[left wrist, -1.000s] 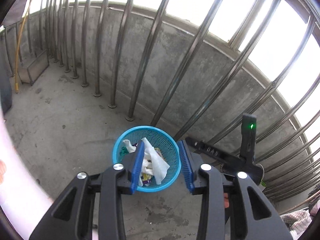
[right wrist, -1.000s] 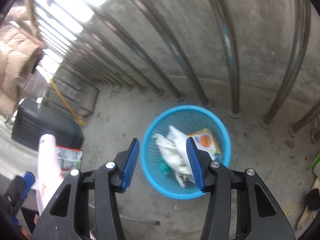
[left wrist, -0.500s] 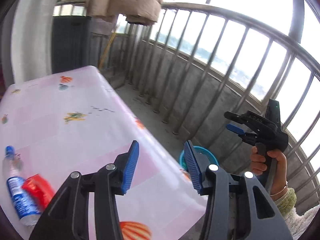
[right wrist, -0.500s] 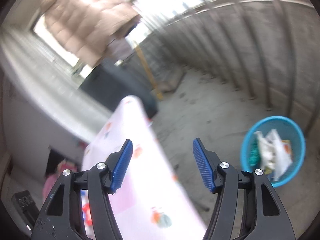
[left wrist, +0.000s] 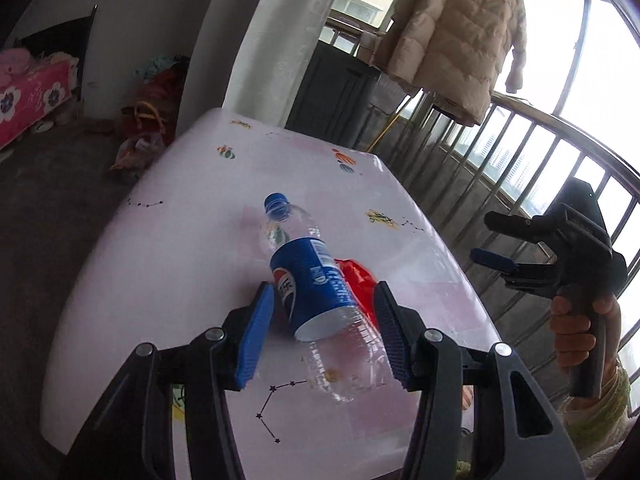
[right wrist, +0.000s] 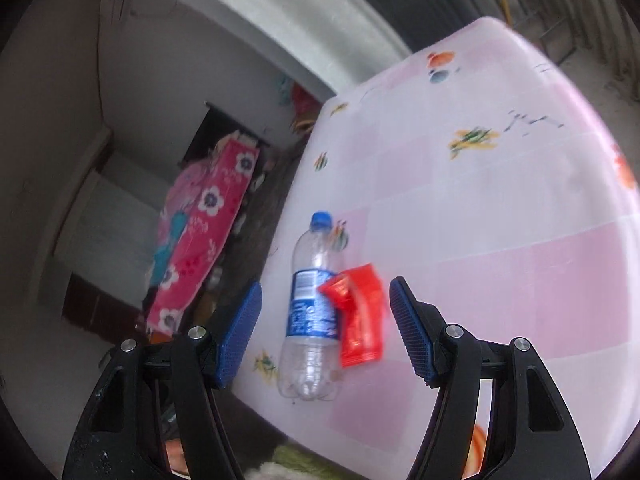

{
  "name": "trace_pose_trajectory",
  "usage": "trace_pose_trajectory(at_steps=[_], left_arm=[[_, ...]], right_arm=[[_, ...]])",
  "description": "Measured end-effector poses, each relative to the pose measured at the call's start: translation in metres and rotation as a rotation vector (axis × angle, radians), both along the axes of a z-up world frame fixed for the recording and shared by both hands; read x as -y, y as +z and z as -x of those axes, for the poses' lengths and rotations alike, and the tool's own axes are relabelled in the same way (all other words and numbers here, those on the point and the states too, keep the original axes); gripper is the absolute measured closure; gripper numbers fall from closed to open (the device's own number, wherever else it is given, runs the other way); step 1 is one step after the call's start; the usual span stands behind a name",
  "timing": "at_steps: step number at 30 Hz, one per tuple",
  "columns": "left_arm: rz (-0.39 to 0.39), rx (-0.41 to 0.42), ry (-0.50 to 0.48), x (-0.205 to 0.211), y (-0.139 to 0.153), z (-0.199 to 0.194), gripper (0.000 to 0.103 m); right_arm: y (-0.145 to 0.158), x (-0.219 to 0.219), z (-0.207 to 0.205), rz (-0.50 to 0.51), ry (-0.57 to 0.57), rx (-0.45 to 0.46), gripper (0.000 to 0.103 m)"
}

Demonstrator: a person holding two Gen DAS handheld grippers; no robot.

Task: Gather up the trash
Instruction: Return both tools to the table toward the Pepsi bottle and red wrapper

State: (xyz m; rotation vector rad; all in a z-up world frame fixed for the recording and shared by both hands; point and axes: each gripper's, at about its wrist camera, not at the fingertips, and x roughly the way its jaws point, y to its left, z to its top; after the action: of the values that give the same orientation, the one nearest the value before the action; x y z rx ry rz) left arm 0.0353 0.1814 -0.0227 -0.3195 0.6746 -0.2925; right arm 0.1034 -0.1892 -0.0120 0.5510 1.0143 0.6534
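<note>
An empty clear plastic bottle (left wrist: 310, 280) with a blue label and blue cap lies on the pink table (left wrist: 200, 216). A red wrapper (left wrist: 356, 280) lies against it on the right. My left gripper (left wrist: 324, 336) is open, its blue pads either side of the bottle's lower half, not closed on it. My right gripper (right wrist: 324, 332) is open, held higher, looking down on the bottle (right wrist: 310, 308) and the red wrapper (right wrist: 360, 316). The right gripper also shows in the left wrist view (left wrist: 496, 240), out past the table's right edge. The trash basket is out of view.
The table's left edge drops to a dark floor (left wrist: 48, 184). A metal railing (left wrist: 520, 168) runs behind the table on the right. A beige coat (left wrist: 456, 36) hangs above a dark bin (left wrist: 336, 92). A pink floral bed (right wrist: 200, 232) stands in the room.
Both grippers swung from above the blue basket on the floor up to the table. The left one has come in around the bottle. Both stay open.
</note>
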Motion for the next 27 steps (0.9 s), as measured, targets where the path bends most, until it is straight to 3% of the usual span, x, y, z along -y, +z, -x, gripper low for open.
trace_pose_trajectory(at_steps=[5, 11, 17, 27], left_arm=[[0.04, -0.029, 0.013, -0.008, -0.019, -0.007, 0.053], [0.065, -0.079, 0.015, -0.017, -0.044, -0.026, 0.053], [0.048, -0.1, -0.009, -0.014, -0.058, -0.041, 0.061], [0.065, -0.141, -0.051, -0.007, -0.07, -0.054, 0.076]], right_arm=[[-0.01, -0.07, -0.008, 0.068, 0.131, -0.058, 0.041], [-0.024, -0.113, -0.005, 0.2, 0.203, -0.108, 0.043], [-0.042, -0.117, -0.011, 0.274, 0.184, -0.164, 0.044], [-0.048, -0.114, -0.017, 0.259, 0.188, -0.23, 0.044]])
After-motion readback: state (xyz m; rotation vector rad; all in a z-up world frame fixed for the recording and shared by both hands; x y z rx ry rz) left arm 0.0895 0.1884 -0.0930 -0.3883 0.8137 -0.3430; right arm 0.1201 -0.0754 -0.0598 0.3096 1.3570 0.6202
